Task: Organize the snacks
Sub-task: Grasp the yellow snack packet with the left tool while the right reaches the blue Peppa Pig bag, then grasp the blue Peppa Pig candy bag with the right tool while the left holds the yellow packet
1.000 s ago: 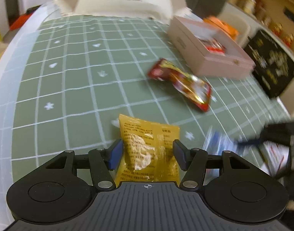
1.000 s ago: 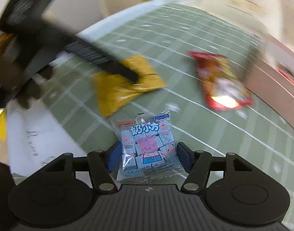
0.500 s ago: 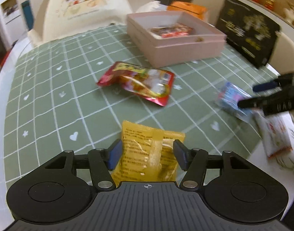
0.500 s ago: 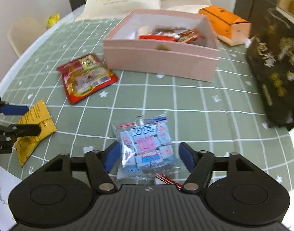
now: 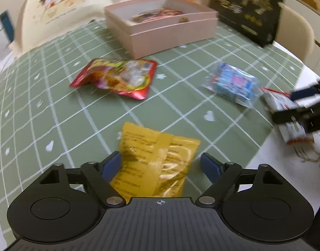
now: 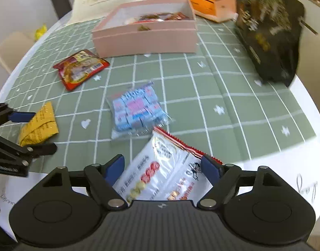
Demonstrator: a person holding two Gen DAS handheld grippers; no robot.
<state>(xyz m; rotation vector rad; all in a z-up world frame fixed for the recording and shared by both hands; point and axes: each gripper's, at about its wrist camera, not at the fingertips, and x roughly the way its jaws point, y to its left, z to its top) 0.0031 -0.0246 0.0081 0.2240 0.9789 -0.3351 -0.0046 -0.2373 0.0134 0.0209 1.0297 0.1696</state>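
Nearest the left camera: left gripper (image 5: 161, 164), fingers spread wide, straddling the yellow packet (image 5: 158, 159) without visibly pinching it; the packet lies flat on the green checked tablecloth (image 5: 55, 108).
Nearest the right camera: right gripper (image 6: 163, 168), also wide open, with the white packet (image 6: 162, 173) lying between its fingers at the cloth's near edge; whether the right pad touches it cannot be told.
Just beyond the white packet: blue packet (image 6: 137, 110) of small wrapped pieces, its near corner touching or just beside the white packet's red edge.
Left of the blue packet: the yellow packet again, with the left gripper's fingers on either side of it.
Mid cloth: red packet (image 6: 80, 69), flat, just short of the box.
Farther back: pink box (image 6: 145, 37), open-topped, with a few red wrappers inside.
Behind the box: orange carton (image 6: 210, 2).
Far right: black bag (image 6: 269, 29), at the cloth's edge.
Far left: cream bag (image 5: 63, 10) with cartoon print.
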